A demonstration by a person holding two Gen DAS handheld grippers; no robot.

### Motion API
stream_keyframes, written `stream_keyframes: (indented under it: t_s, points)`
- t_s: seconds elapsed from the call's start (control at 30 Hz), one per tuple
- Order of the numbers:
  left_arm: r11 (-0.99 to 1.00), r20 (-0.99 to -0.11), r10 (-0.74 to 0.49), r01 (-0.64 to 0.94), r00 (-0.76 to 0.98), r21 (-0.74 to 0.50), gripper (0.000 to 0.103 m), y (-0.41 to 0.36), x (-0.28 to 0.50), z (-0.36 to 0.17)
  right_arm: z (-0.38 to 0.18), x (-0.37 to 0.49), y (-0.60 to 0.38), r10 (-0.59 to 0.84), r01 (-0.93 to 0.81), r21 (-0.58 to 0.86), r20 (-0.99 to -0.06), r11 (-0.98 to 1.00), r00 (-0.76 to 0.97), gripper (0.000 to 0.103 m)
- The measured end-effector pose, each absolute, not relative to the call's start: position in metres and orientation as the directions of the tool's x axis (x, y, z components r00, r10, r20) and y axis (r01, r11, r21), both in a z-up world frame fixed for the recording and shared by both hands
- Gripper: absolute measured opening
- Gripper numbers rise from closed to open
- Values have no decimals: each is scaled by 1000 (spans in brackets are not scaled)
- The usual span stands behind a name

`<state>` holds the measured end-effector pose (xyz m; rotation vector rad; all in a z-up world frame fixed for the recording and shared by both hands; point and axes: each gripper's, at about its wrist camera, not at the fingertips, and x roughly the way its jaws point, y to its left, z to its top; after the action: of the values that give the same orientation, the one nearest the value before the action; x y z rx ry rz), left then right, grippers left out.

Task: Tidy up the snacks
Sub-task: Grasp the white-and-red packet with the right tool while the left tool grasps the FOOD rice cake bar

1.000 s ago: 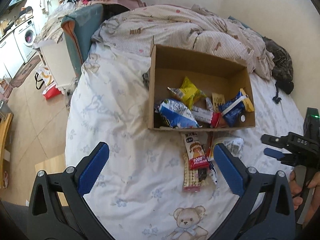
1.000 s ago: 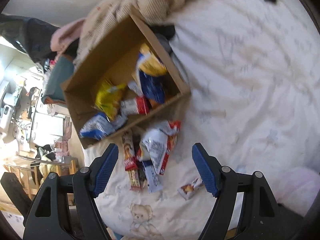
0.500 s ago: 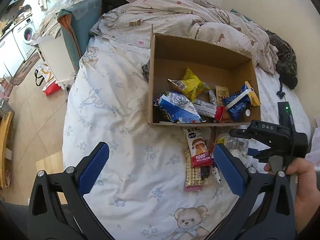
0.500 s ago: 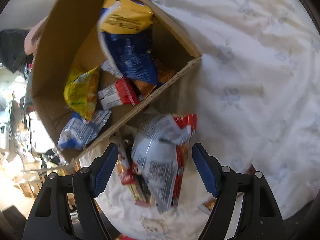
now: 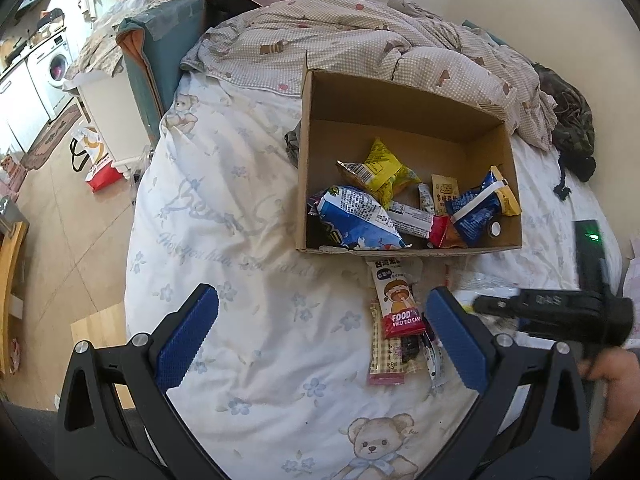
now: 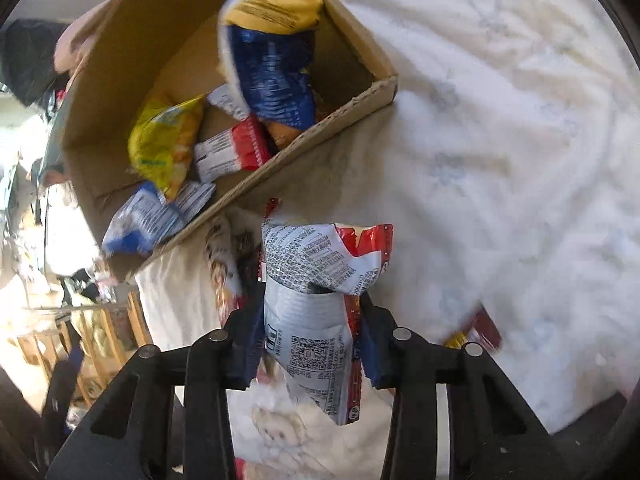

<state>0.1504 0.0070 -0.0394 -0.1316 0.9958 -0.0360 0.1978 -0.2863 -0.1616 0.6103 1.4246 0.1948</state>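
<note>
The right gripper is closing in on a silver-and-red packet that lies just in front of the box, and the packet sits squarely between the blue pads, which seem to be touching its sides; the foil is already puckering above them. So the step in hand is a pick from the loose pile on the bed. The left gripper hovers wide, holding nothing, over the sheet nearer the bed's left side.

Next, by my reckoning, the squeeze has to finish firmly, since a puffy bag can slip; then lift clear of the near wall and carry it over into the box.

Counting now. One box. Inside it I make out about seven packs: a yellow bag, a blue-and-white bag, a blue-and-yellow bag, a white-and-red bar, a small tan sachet, and two slim ones half hidden. Outside, a rice-cake pack tops a heap of maybe four thin sticks, hard to separate. A small red-and-yellow pack lies apart to the right.
</note>
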Motion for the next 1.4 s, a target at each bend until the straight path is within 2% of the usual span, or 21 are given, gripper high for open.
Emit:
stream_keyframes:
  t_s: [0.33,0.53,0.77,0.9,0.97,1.1,1.17,1.23,1.4]
  points:
    - [996,-851,-74,-10,520,-93,103,-3,150,-51,-108,166,-314,509,125,556,-815,822,278,39]
    - [996,-881,-88,12,465,-93,102,-18,158,-72,-111,167,-325,511,179,583,-795,792,328,39]
    - [993,-922,-120,25,369,-119,85,-64,188,-107,-108,172,-333,518,208,608,-776,766,360,39]
    - [996,-936,-87,30,342,-82,81,-84,208,-126,-111,173,-336,521,218,610,-776,762,354,39]
    - [998,-947,-65,19,314,-62,72,-89,216,-138,-113,173,-336,524,219,611,-778,761,348,39]
    - [998,-960,-66,25,271,-62,66,-96,224,-153,-111,174,-336,521,208,607,-778,767,351,39]
    - [998,-965,-57,46,257,-47,40,-99,226,-156,-110,175,-336,523,199,609,-775,768,354,39]
    - [998,-967,-53,45,248,-44,29,-99,225,-158,-109,177,-334,524,195,609,-775,769,353,39]
    - [998,-959,-57,52,279,-44,28,-94,212,-147,-109,178,-331,529,184,610,-773,771,350,39]
